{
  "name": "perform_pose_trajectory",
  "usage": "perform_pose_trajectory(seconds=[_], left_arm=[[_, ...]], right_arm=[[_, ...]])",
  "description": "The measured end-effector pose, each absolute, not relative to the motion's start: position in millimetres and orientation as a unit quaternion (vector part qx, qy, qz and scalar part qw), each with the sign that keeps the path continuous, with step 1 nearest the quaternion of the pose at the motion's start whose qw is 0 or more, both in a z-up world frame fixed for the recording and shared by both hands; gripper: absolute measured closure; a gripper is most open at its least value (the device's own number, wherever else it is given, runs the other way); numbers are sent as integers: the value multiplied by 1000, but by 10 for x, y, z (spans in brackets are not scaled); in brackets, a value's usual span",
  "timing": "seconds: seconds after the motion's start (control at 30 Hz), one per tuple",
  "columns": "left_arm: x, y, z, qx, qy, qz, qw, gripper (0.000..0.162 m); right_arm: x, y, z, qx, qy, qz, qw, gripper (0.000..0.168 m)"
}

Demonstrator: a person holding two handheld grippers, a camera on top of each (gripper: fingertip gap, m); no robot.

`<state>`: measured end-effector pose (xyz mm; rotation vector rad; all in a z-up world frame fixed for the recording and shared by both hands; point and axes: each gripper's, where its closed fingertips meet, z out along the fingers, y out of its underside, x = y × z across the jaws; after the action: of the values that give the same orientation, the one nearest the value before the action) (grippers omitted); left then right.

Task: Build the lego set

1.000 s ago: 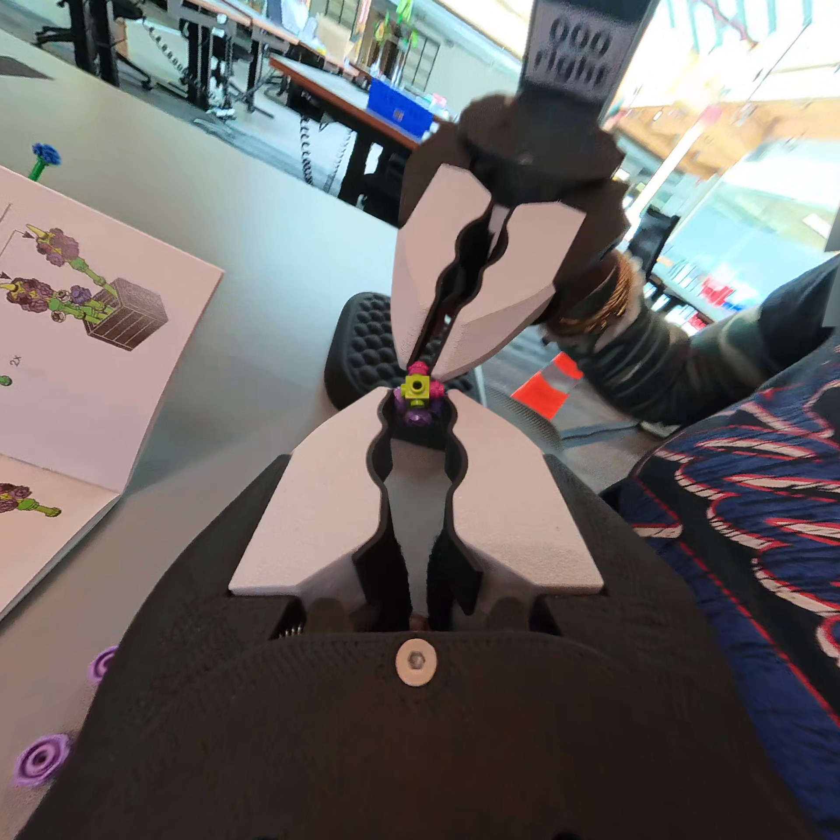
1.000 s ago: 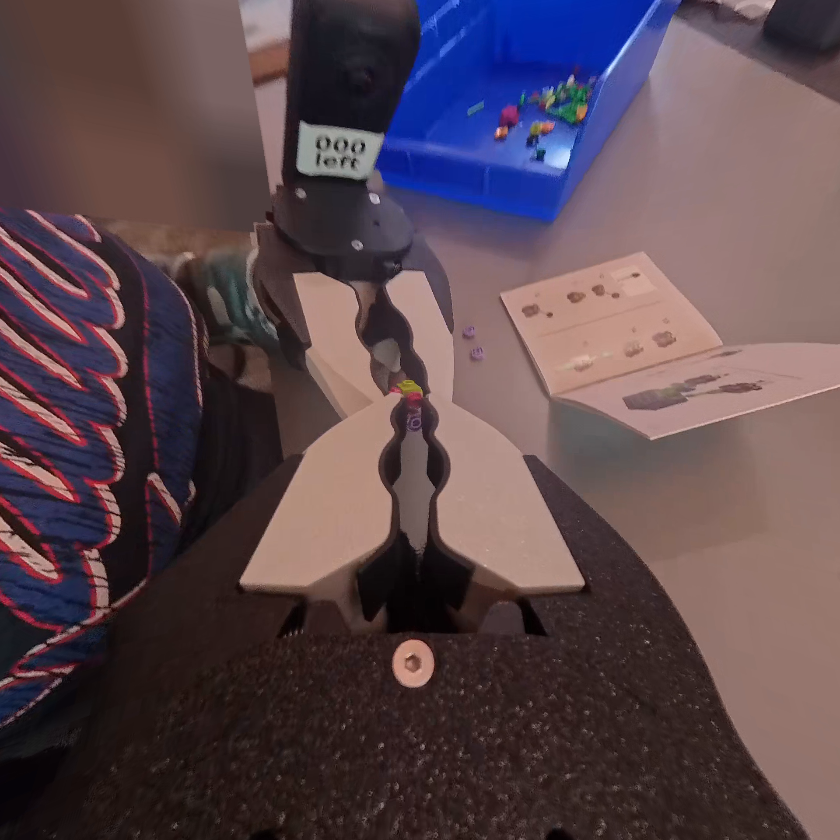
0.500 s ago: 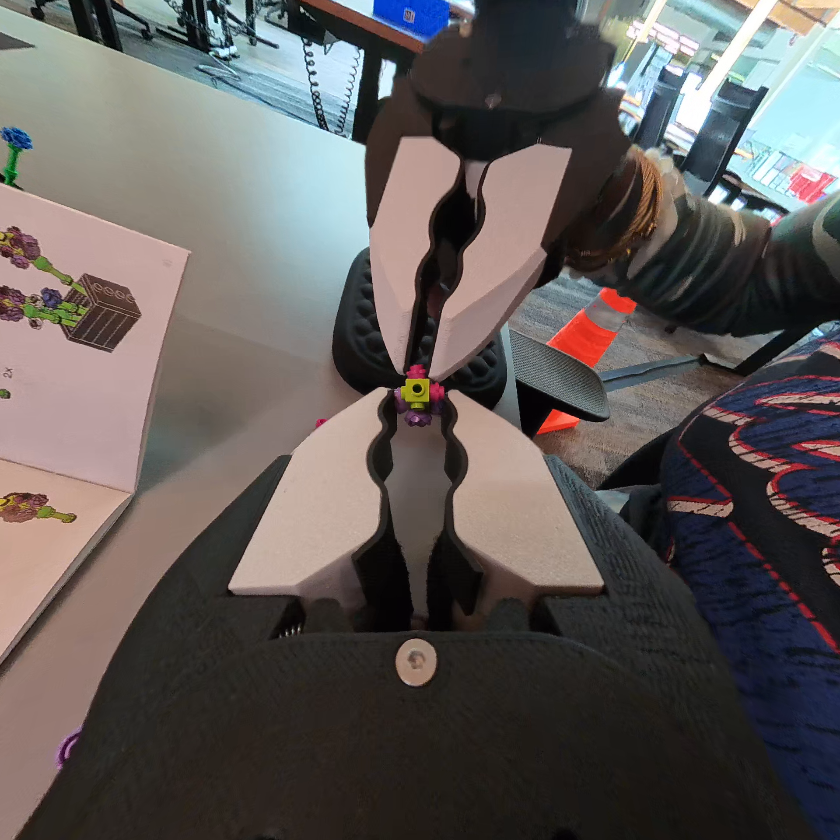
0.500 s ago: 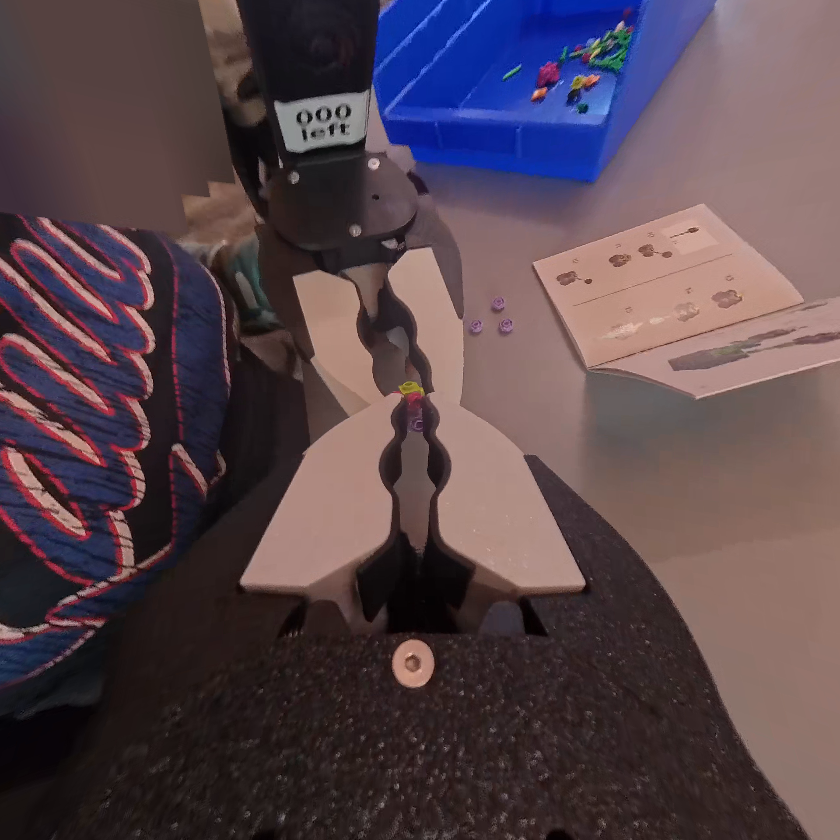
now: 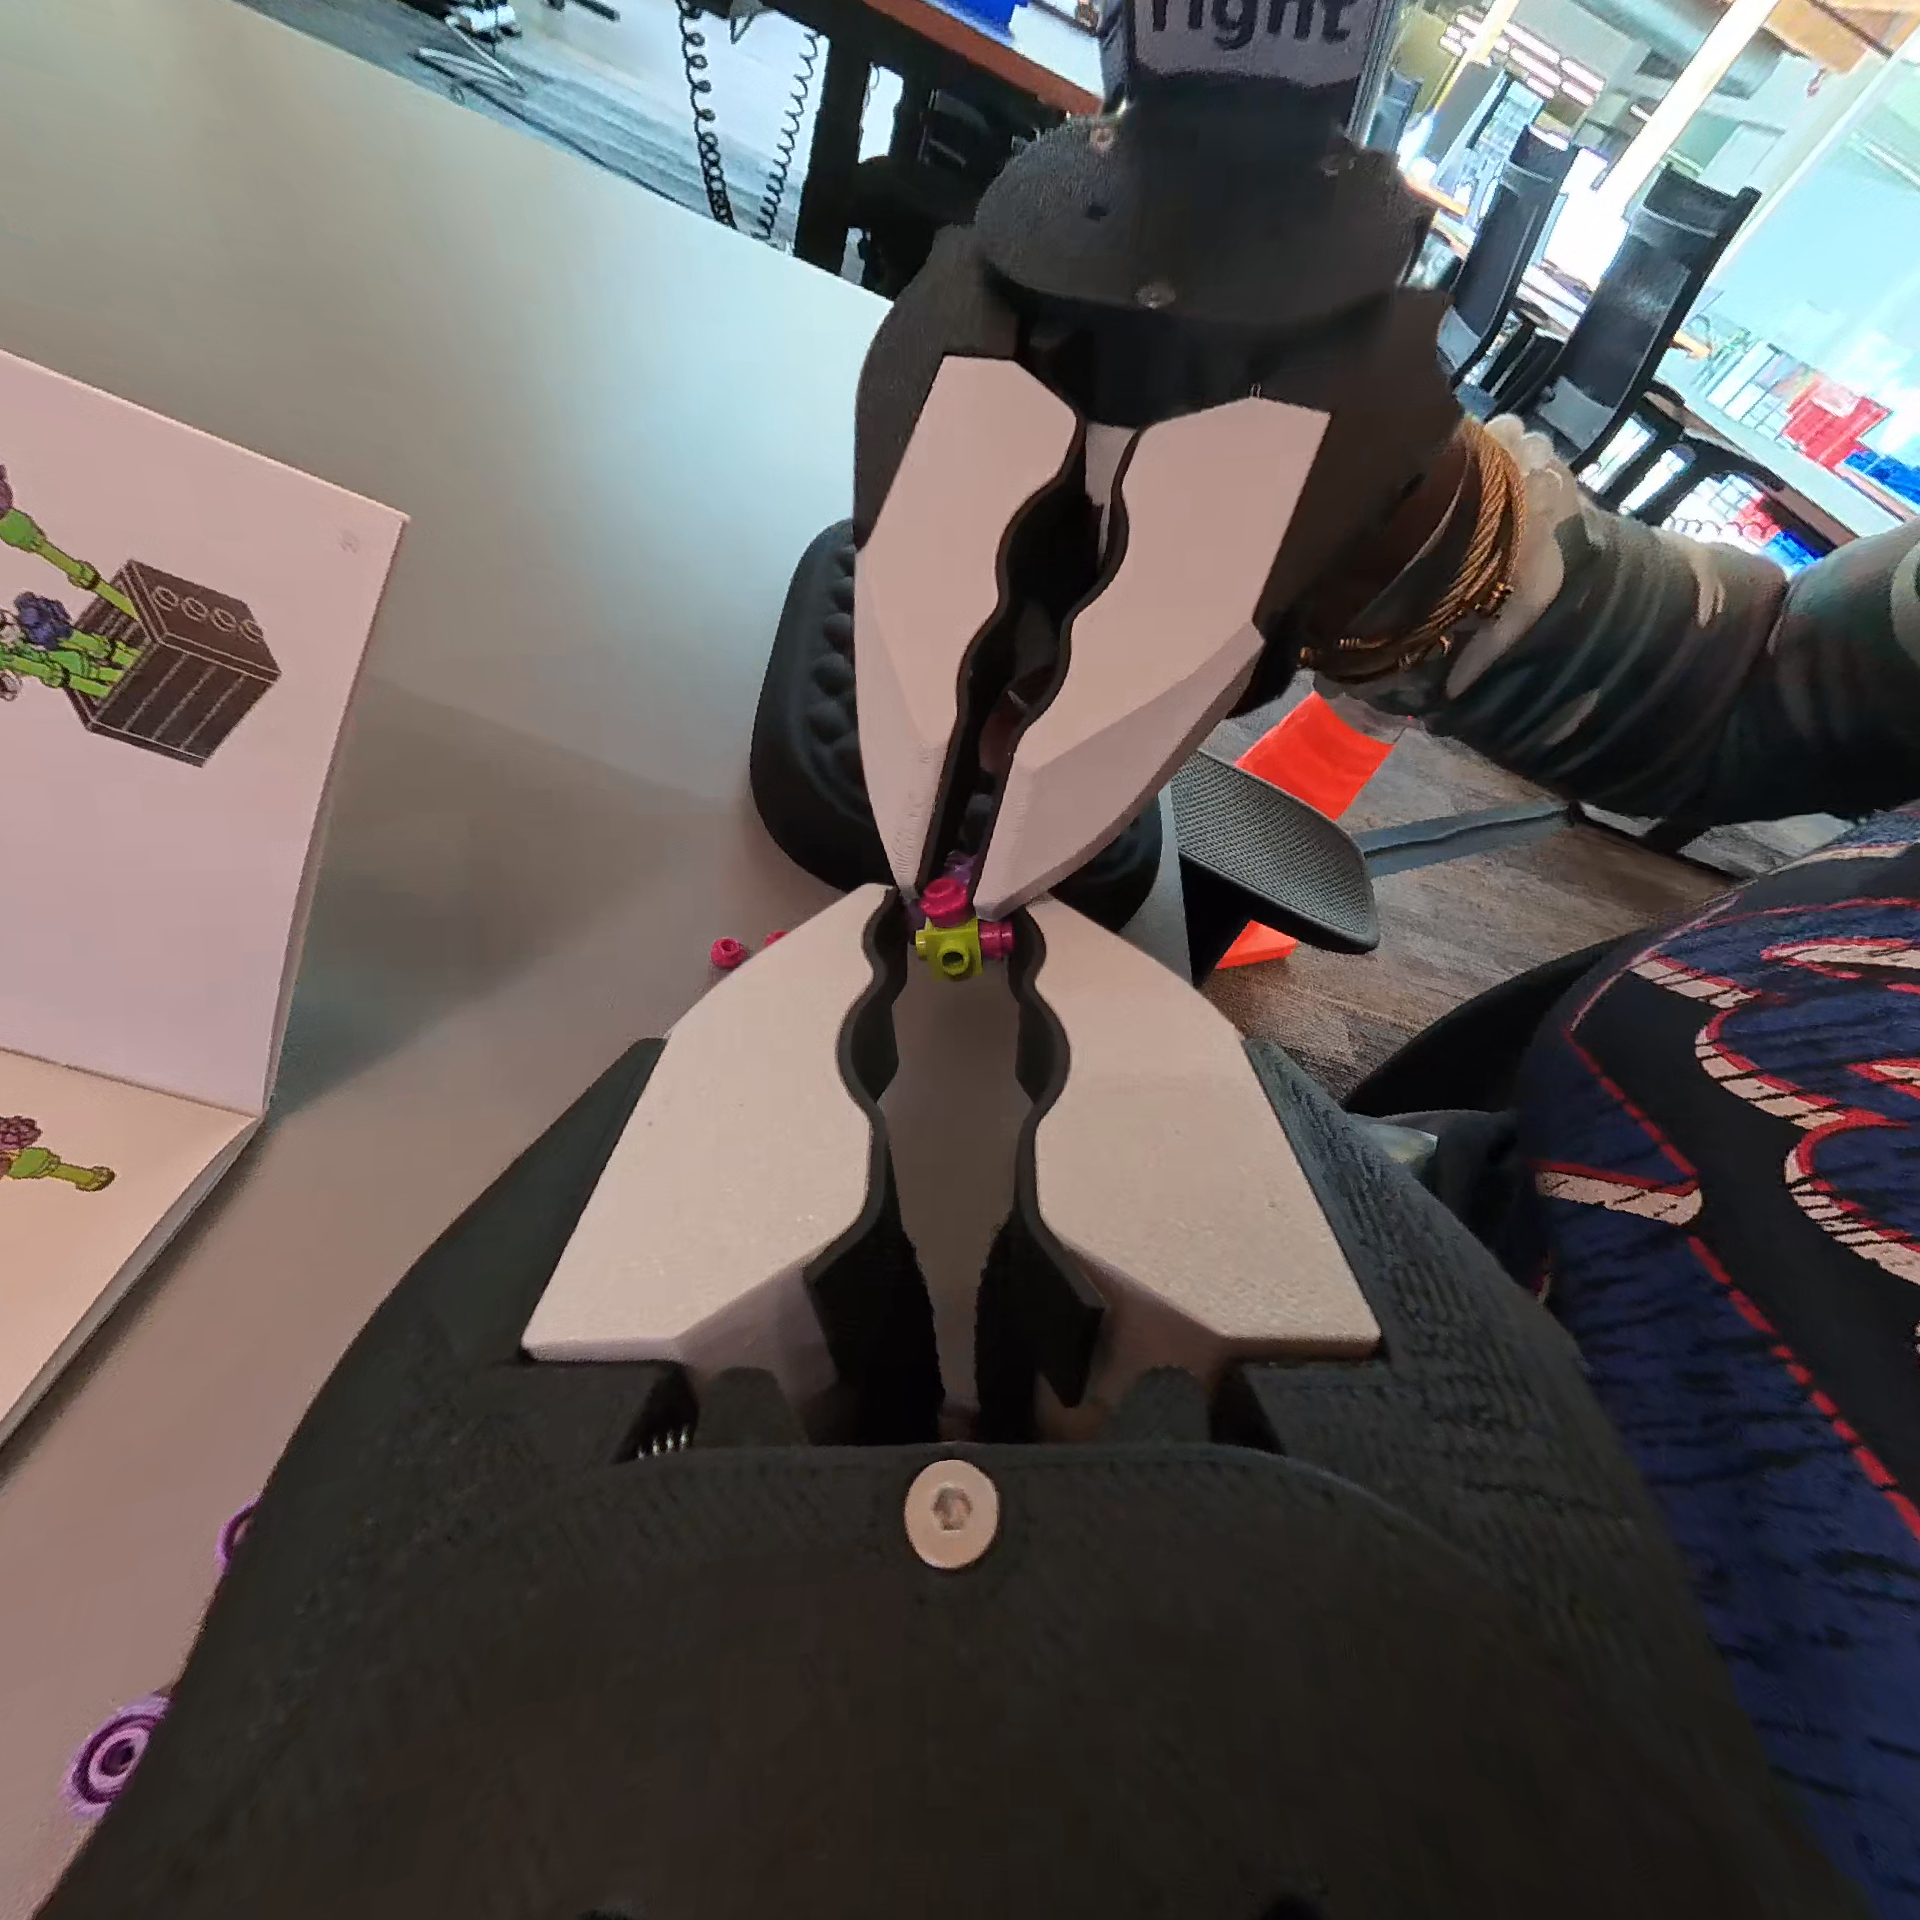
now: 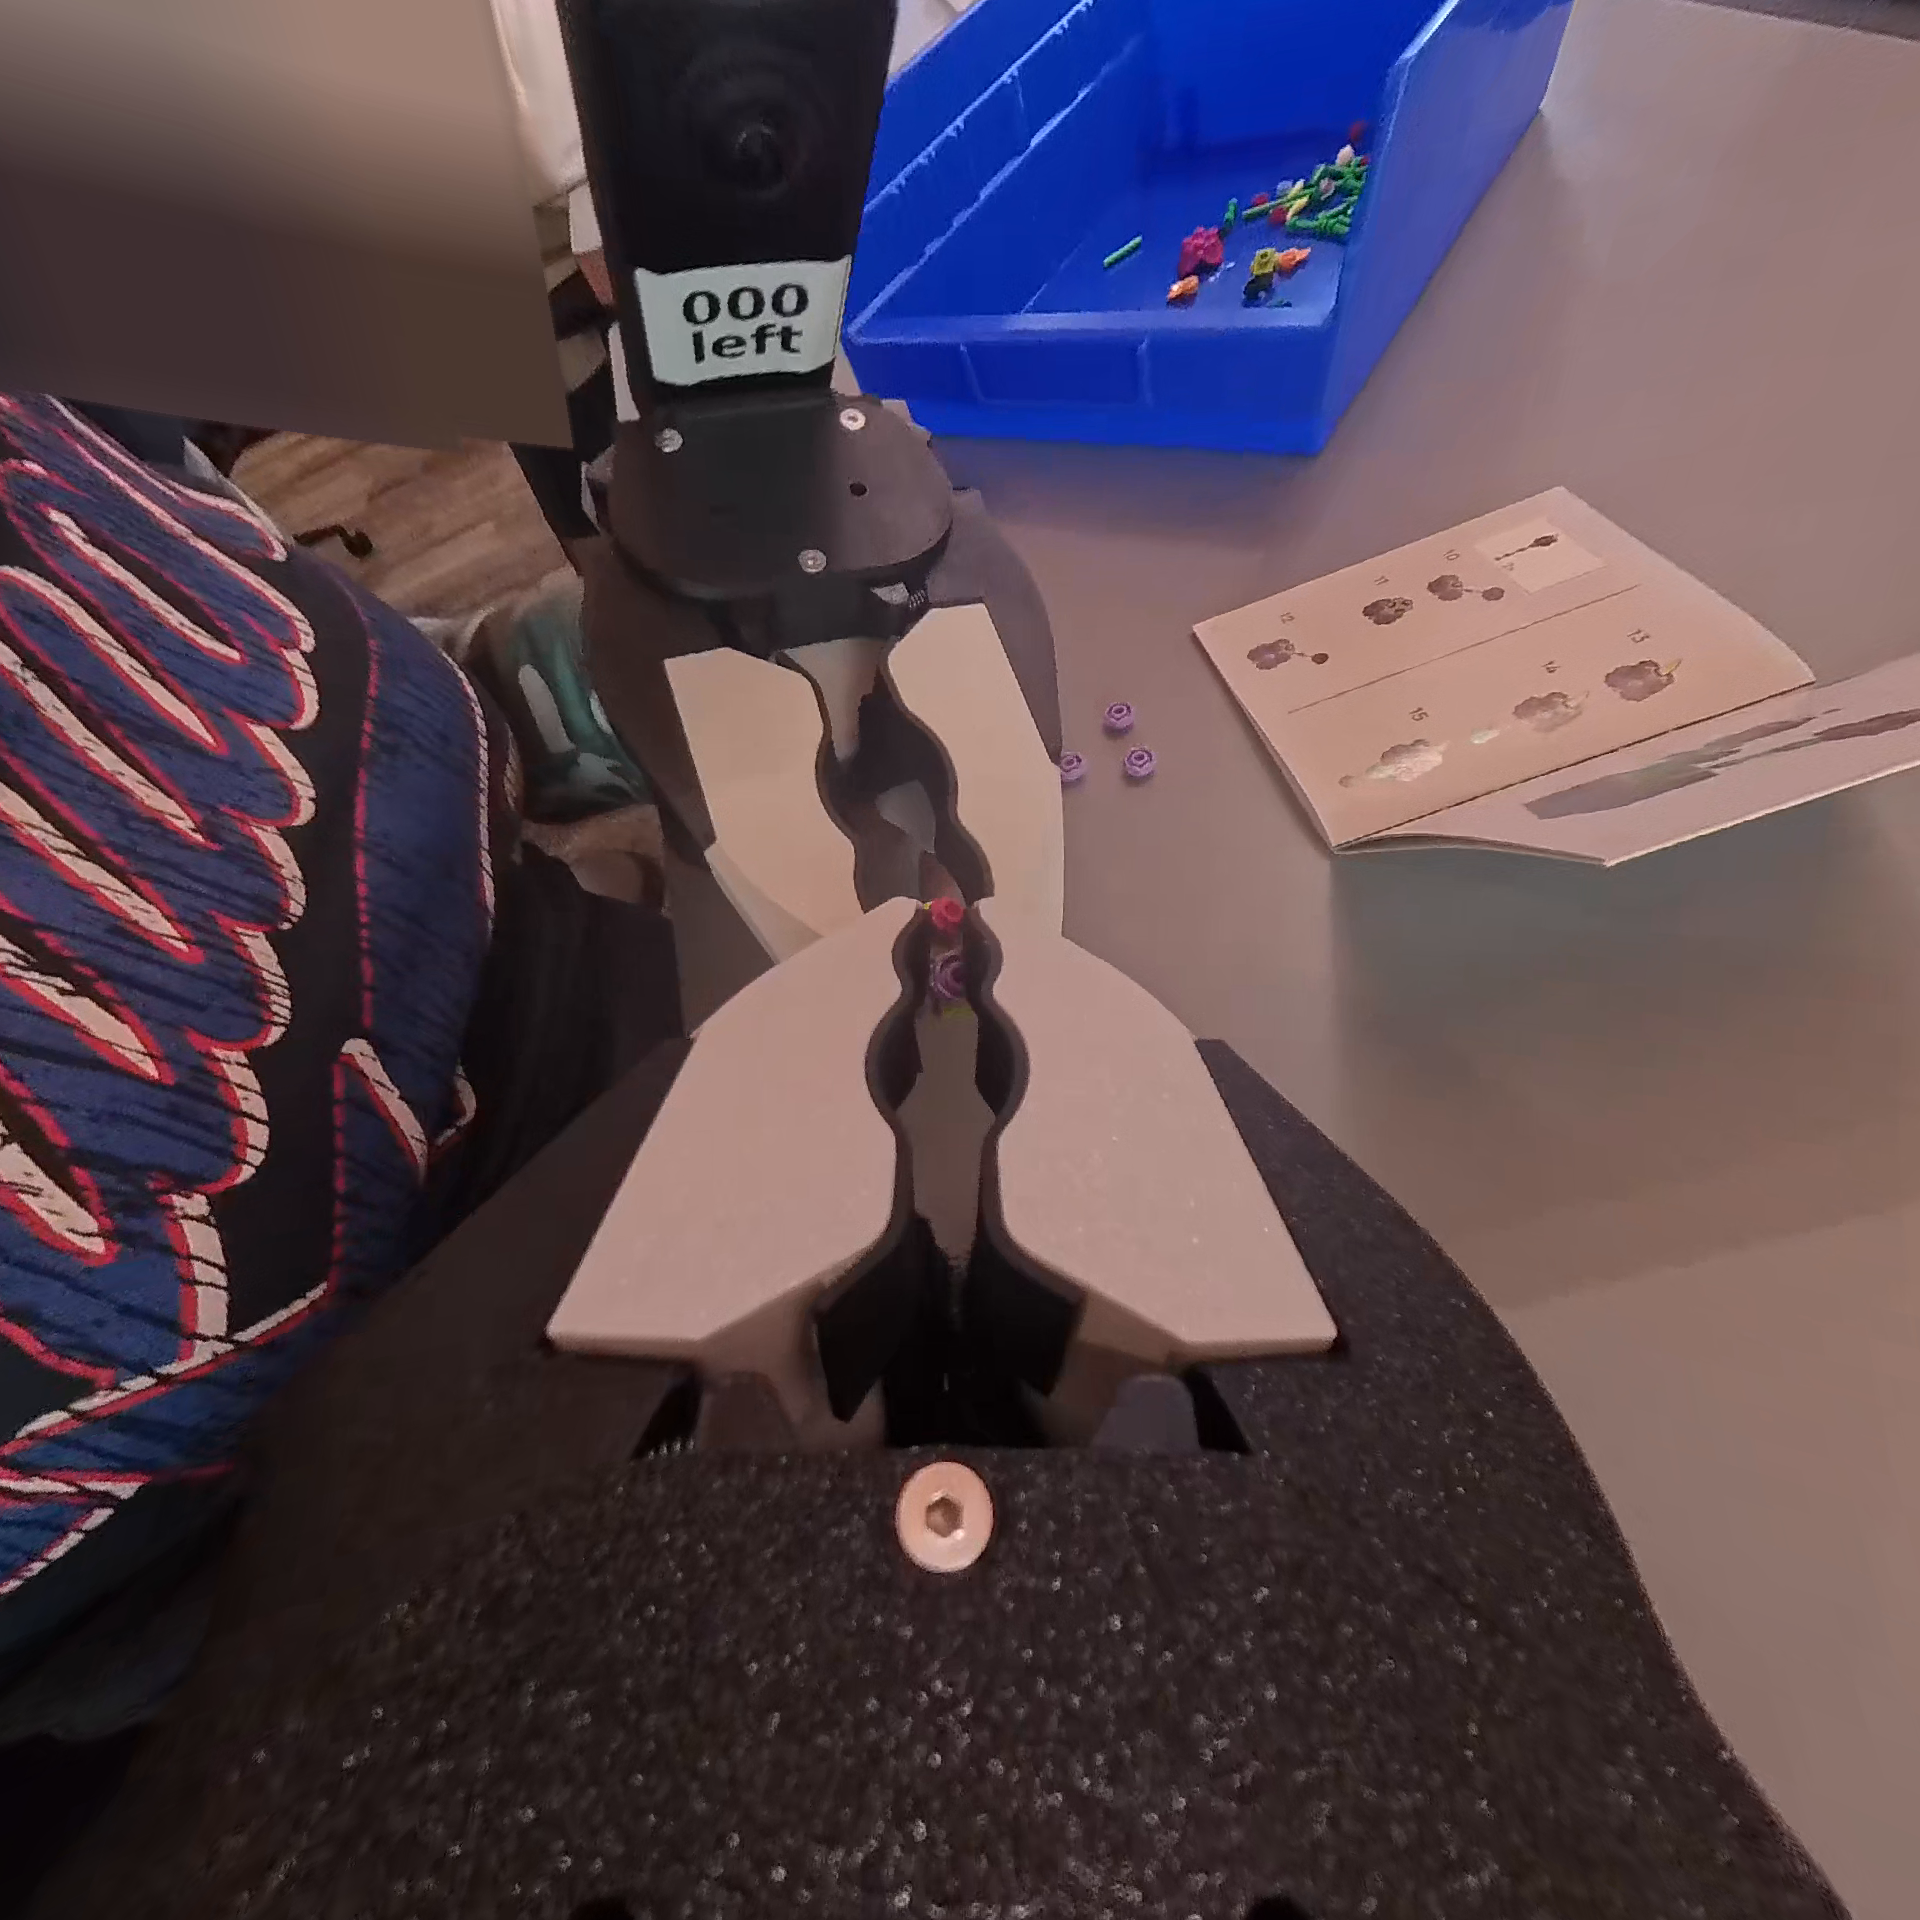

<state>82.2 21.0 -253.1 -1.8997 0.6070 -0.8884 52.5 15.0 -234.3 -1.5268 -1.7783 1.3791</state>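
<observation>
Blue bin with loose lego pieces

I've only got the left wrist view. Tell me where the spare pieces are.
Observer: A blue bin on the table, beyond the left tongs, holds loose coloured pieces.
Operator: Report anything closer.
Observer: Three purple studs lie between those tongs and the booklet.
Operator: Now check inside my right tongs.
Observer: Inside the right tongs, a purple piece sits just behind the magenta stud on the lime cube.
</observation>
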Motion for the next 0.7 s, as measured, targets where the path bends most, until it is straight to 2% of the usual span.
perform_pose_trajectory(seconds=[0.23, 0.7], left_arm=[[867, 185, -2583, -779, 251, -382, 429, 143], [811, 223, -2454, -759, 279, -319, 495, 143]], right_arm=[[557, 134, -2375, -512, -697, 459, 202, 162], [543, 138, -2263, -512, -694, 462, 207, 162]])
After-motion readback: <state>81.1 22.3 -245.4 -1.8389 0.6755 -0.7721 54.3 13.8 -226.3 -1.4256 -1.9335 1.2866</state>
